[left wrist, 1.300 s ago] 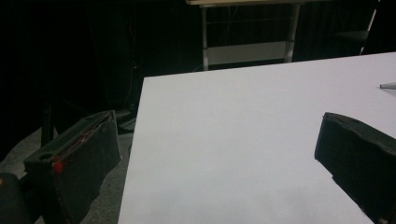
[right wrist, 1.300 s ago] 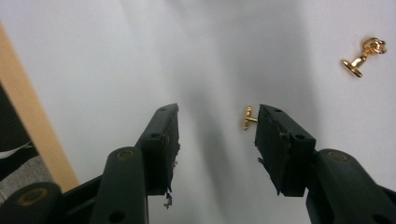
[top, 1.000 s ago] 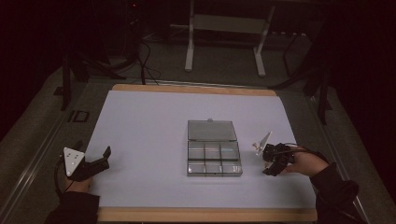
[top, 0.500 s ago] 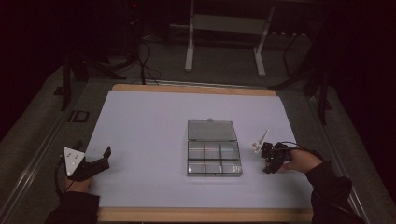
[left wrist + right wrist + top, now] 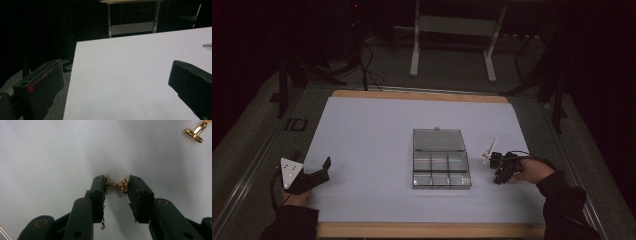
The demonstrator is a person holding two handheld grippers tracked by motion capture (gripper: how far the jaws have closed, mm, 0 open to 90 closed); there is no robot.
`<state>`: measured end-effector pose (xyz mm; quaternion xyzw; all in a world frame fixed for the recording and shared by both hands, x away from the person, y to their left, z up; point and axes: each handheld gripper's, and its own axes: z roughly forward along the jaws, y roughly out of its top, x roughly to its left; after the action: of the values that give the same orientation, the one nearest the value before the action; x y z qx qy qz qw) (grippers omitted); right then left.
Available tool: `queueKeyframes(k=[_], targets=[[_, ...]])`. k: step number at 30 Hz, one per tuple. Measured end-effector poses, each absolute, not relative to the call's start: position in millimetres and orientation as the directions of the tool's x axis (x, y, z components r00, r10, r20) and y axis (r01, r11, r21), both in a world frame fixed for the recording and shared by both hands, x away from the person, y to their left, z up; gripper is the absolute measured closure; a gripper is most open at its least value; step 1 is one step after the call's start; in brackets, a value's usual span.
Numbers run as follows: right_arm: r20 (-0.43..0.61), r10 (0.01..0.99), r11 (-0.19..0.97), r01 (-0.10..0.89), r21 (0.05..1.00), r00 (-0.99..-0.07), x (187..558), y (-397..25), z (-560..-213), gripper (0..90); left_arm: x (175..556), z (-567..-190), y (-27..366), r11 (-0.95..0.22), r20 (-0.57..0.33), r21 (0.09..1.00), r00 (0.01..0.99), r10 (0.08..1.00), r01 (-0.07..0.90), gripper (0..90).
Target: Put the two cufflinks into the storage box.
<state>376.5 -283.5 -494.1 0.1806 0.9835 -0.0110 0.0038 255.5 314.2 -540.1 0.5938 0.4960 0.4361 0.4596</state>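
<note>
In the right gripper view, my right gripper (image 5: 115,185) points down at the white table, its two black jaws closed on the ends of a small gold cufflink (image 5: 117,185). A second gold cufflink (image 5: 197,130) lies loose at the top right. In the high view, the right gripper (image 5: 498,167) sits just right of a clear compartment box (image 5: 441,186) with its lid laid open. My left gripper (image 5: 323,171) rests near the table's left edge, open, with nothing between its jaws (image 5: 115,82).
White table sheet (image 5: 377,135) on a wooden-edged top. The left table edge (image 5: 71,75) runs close beside my left gripper, with dark floor beyond. A metal frame stand (image 5: 452,25) and cables are on the floor behind the table.
My right hand has shifted slightly toward the box and the gripper has tipped lower onto the table. The left gripper has not moved.
</note>
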Motion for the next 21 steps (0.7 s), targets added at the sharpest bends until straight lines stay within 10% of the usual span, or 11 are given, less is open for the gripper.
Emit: queueKeyframes(k=[21], targets=[[-0.006,0.278,0.96,0.278,-0.021,-0.961,371.5,-274.8,-473.6,66.9,255.9,-540.0,314.5,-0.082,0.058,0.978,0.127,0.99,0.191,0.4]])
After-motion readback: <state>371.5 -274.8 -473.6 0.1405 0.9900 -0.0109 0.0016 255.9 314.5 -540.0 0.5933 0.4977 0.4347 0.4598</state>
